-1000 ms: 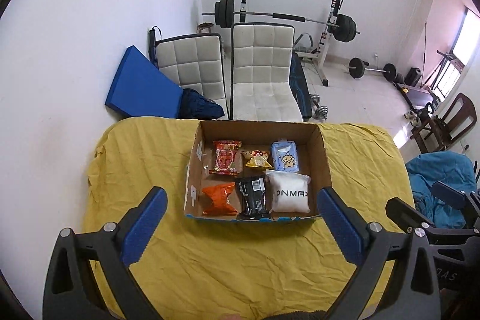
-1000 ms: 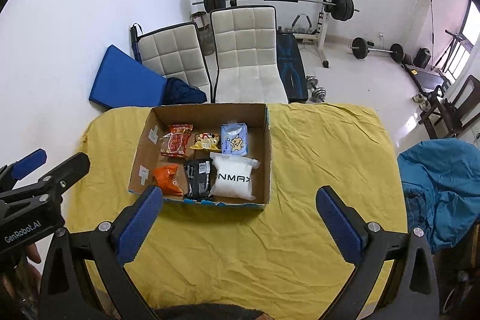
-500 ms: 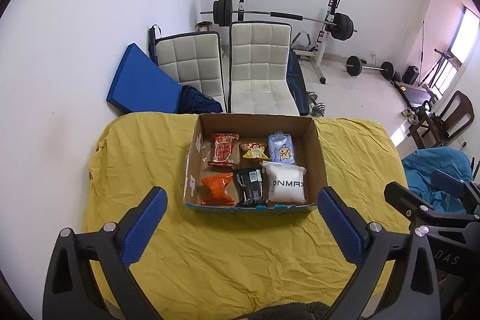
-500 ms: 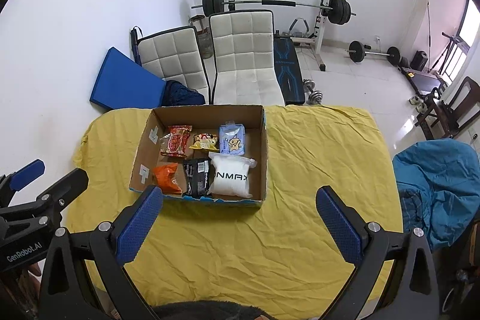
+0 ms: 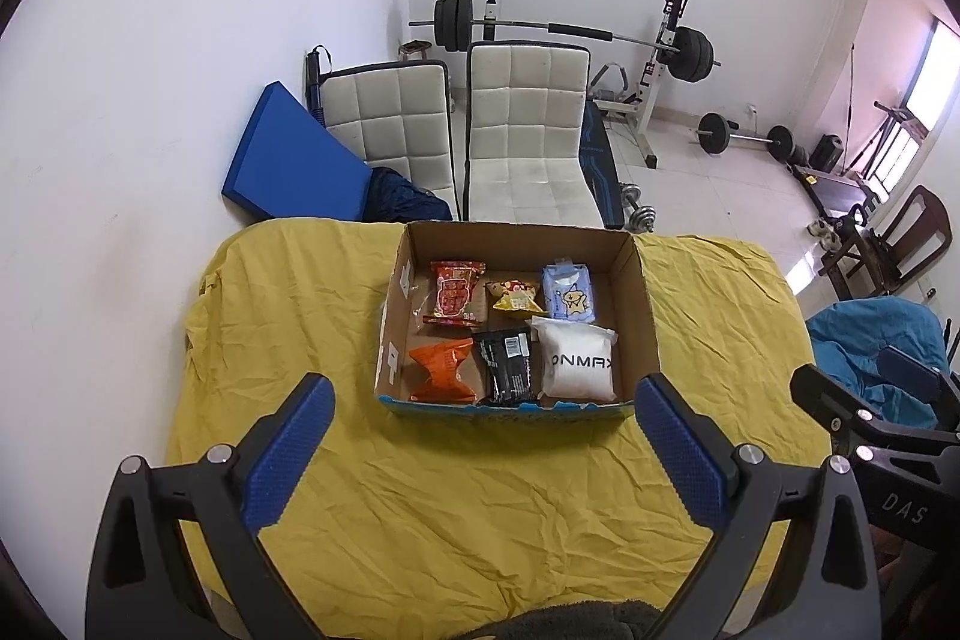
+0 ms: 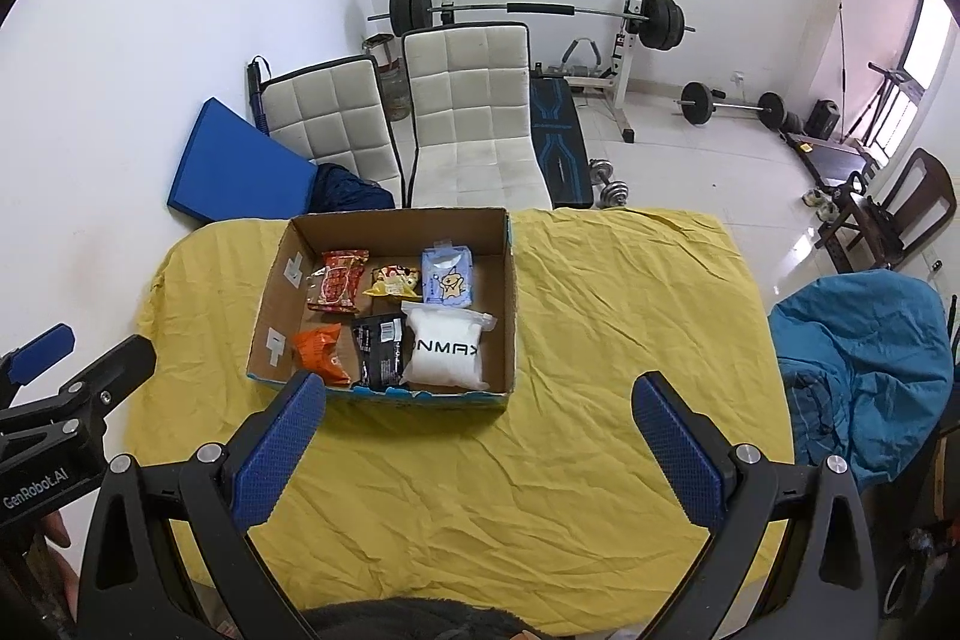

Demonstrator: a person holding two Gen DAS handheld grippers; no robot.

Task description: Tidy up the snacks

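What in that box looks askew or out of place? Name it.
Nothing is spilled or damaged. Six packets lie in two rows inside the cardboard box. Only the small yellow packet in the far row looks off: crumpled and tilted, while its neighbours lie flat. The yellow cloth is wrinkled.

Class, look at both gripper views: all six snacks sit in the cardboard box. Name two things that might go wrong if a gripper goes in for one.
1. The black packet lies tight between the orange packet and the white bag; the open left gripper might catch a neighbour.
2. The cardboard box rests on a wrinkled yellow cloth, so a nudge may slide it.
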